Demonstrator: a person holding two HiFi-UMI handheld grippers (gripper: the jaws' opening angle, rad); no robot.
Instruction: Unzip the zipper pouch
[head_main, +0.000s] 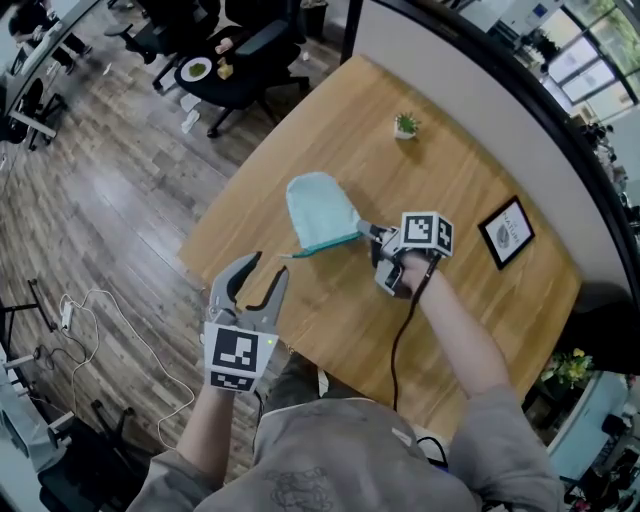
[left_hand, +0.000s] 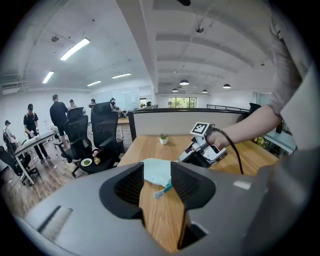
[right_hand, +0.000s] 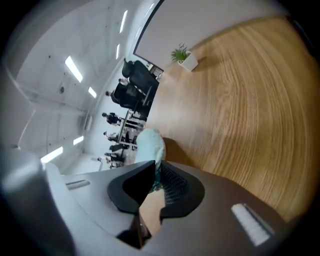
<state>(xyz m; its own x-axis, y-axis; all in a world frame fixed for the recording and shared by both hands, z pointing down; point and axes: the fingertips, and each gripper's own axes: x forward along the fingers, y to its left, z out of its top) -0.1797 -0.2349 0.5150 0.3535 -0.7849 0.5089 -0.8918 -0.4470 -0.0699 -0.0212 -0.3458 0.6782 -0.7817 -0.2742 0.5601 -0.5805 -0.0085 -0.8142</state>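
Observation:
A light teal zipper pouch (head_main: 318, 210) lies on the wooden table (head_main: 470, 180), its darker zipper edge (head_main: 330, 243) facing me. A teal tab with a white tip (head_main: 295, 254) sticks out at the zipper's left end. My right gripper (head_main: 368, 234) is shut on the pouch's right end at the zipper; in the right gripper view the pouch (right_hand: 150, 145) is pinched between the narrow tips (right_hand: 156, 170). My left gripper (head_main: 262, 272) hovers open near the table's front edge, short of the tab. In the left gripper view the pouch (left_hand: 156, 175) lies beyond the wide jaws (left_hand: 157, 167).
A small potted plant (head_main: 405, 125) stands at the table's far side, a framed picture (head_main: 507, 231) lies to the right. Office chairs and a plate (head_main: 196, 70) sit beyond the table's left corner. A white cable (head_main: 100, 330) lies on the floor.

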